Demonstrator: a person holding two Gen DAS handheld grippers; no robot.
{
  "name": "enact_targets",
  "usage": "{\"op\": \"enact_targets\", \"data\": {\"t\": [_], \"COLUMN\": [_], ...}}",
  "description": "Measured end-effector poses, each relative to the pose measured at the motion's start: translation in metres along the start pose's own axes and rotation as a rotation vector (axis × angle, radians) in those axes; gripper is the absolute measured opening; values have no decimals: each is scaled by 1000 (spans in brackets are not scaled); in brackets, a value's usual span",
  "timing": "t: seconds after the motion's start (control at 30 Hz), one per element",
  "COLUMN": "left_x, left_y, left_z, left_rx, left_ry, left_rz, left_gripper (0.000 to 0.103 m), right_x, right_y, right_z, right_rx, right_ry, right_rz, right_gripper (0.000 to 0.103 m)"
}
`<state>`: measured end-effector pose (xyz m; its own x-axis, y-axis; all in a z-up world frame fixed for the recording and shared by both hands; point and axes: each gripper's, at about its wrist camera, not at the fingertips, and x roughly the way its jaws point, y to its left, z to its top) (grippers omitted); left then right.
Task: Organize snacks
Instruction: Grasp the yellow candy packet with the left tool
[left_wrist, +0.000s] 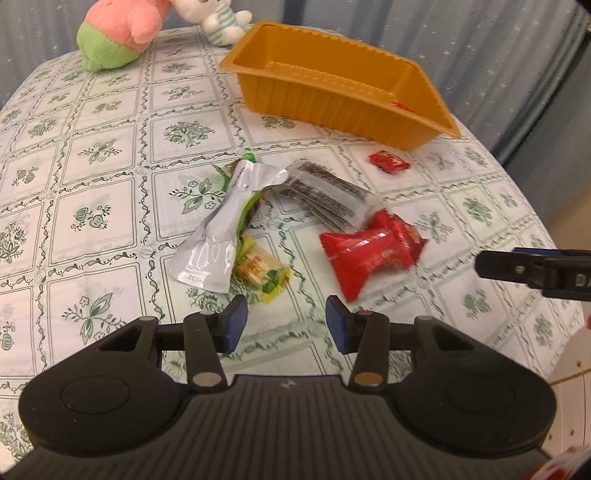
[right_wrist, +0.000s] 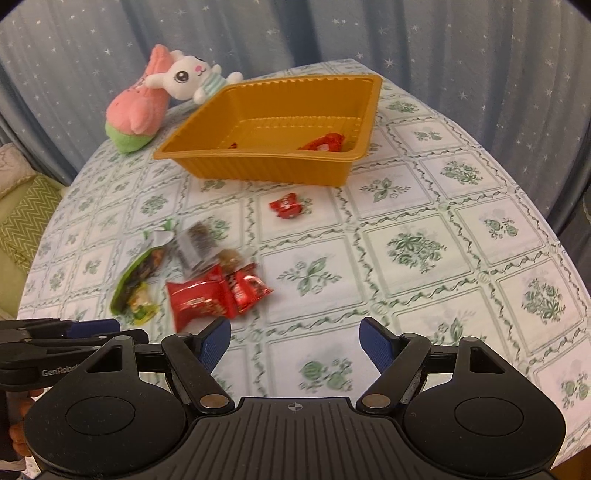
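An orange plastic tray (left_wrist: 424, 92) (right_wrist: 258, 166) stands at the far side of the table, with a red packet (right_wrist: 325, 143) inside. A pile of snacks lies in front: a silver-green pouch (left_wrist: 221, 225) (right_wrist: 136, 273), a yellow packet (left_wrist: 262, 275), a clear dark-printed packet (left_wrist: 328, 192) (right_wrist: 195, 243) and red packets (left_wrist: 369, 254) (right_wrist: 218, 295). A small red candy (left_wrist: 388, 161) (right_wrist: 286, 207) lies alone near the tray. My left gripper (left_wrist: 286, 325) is open and empty just short of the pile. My right gripper (right_wrist: 293, 350) is open and empty, right of the pile.
A pink-green plush (left_wrist: 118, 33) (right_wrist: 136, 110) and a white bunny plush (left_wrist: 218, 18) (right_wrist: 188, 79) sit at the table's far edge. A floral tablecloth (right_wrist: 424, 258) covers the round table. Blue starred curtains (right_wrist: 443, 55) hang behind. The right gripper's finger shows in the left wrist view (left_wrist: 532, 271).
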<state>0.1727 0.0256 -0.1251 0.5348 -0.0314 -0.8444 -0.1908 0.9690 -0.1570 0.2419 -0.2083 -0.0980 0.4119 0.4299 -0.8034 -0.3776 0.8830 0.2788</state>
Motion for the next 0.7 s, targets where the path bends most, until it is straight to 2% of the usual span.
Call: {"op": "enact_targets", "data": {"t": [0.5,0.7], "left_x": [19,21], "left_y": [10,3], "left_z": [17,13], "left_rx": [-73,-22], "left_ry": [-32,-36], "left_rz": [65,119], "left_gripper": [42,31], "right_x": [30,35], "right_y": [-17,-18], "right_z": [23,28], "right_rx": [-32,-43], "right_ry": [48,54], "right_rz": [27,41], "right_gripper": [77,77]}}
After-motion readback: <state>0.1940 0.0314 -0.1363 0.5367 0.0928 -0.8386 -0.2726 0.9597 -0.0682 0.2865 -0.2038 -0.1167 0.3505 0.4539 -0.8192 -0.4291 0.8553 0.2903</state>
